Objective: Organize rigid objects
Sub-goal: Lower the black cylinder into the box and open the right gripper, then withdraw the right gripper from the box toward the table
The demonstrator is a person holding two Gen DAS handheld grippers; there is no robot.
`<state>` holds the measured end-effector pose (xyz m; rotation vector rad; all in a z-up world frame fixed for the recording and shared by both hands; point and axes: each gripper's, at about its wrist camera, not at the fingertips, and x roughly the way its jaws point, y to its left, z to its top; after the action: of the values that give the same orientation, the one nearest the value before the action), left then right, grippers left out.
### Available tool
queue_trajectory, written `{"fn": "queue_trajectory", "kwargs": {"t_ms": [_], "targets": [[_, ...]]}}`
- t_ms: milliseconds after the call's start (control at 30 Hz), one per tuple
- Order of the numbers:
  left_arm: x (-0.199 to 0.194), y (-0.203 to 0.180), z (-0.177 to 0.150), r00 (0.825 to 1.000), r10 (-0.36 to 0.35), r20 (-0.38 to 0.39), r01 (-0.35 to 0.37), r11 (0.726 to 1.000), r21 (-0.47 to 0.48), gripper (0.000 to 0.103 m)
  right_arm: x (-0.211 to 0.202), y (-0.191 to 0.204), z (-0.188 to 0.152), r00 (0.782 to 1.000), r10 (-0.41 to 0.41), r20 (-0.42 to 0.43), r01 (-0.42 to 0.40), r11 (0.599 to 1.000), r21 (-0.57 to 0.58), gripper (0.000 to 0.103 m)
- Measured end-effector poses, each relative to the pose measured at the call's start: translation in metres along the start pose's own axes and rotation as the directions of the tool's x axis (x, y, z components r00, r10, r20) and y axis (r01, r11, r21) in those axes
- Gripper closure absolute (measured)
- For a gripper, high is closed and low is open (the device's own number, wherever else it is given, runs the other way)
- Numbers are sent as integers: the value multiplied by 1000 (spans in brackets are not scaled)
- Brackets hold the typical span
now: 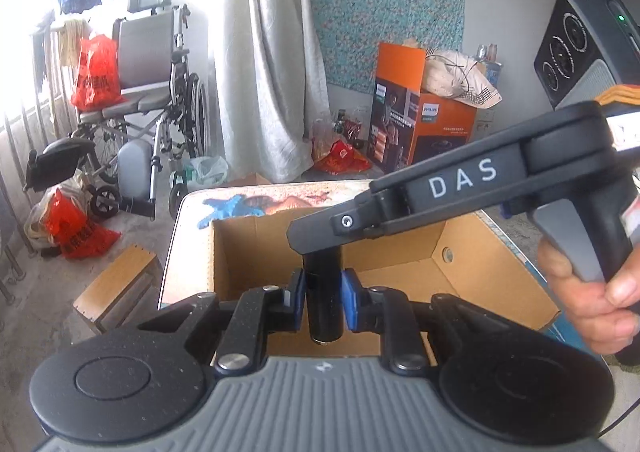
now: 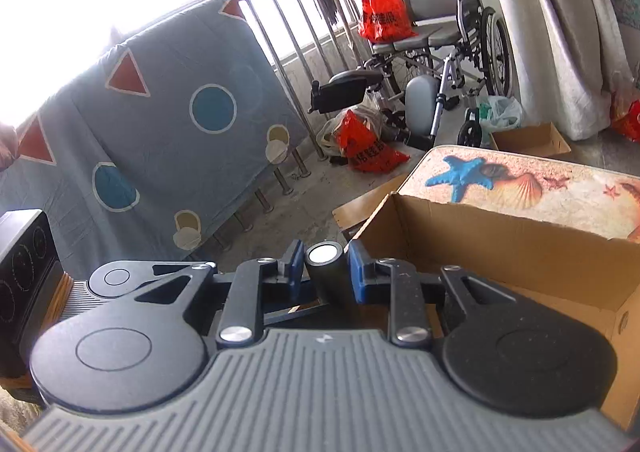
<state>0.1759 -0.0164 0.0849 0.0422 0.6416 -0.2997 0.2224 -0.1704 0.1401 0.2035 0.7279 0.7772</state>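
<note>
A black cylinder (image 1: 323, 296) with a white end cap (image 2: 322, 253) is gripped by both grippers at once. My left gripper (image 1: 322, 298) is shut on its lower part, blue pads on both sides. My right gripper (image 2: 323, 272) is shut on its upper part; it reaches in from the right in the left wrist view (image 1: 320, 240). The cylinder hangs above an open cardboard box (image 1: 472, 268), which also shows in the right wrist view (image 2: 500, 248), standing on a table with a starfish-and-shell mat (image 2: 520, 180).
A wheelchair (image 1: 156, 100) with a red bag (image 1: 94, 72) stands at the railing. An orange Philips box (image 1: 420, 124) sits by the wall. A wooden stool (image 1: 116, 284) is left of the table. A patterned blue sheet (image 2: 160, 124) hangs over the railing.
</note>
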Motion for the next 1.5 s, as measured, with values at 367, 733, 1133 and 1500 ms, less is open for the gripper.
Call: {"fn": "queue_trajectory", "kwargs": {"t_ms": [367, 733, 1133, 1500], "targets": [[13, 46, -15, 996, 40, -75, -46, 996, -77, 72, 145, -86, -17, 936, 103, -336, -19, 969, 245, 80], [-19, 84, -23, 997, 56, 59, -43, 979, -199, 64, 206, -110, 5, 919, 83, -385, 37, 955, 295, 54], [-26, 120, -35, 993, 63, 100, -36, 968, -248, 63, 128, -107, -26, 851, 214, -479, 71, 858, 509, 19], [-25, 139, -46, 991, 103, 88, -74, 955, -287, 62, 159, -118, -98, 716, 423, -556, 223, 617, 755, 7]]}}
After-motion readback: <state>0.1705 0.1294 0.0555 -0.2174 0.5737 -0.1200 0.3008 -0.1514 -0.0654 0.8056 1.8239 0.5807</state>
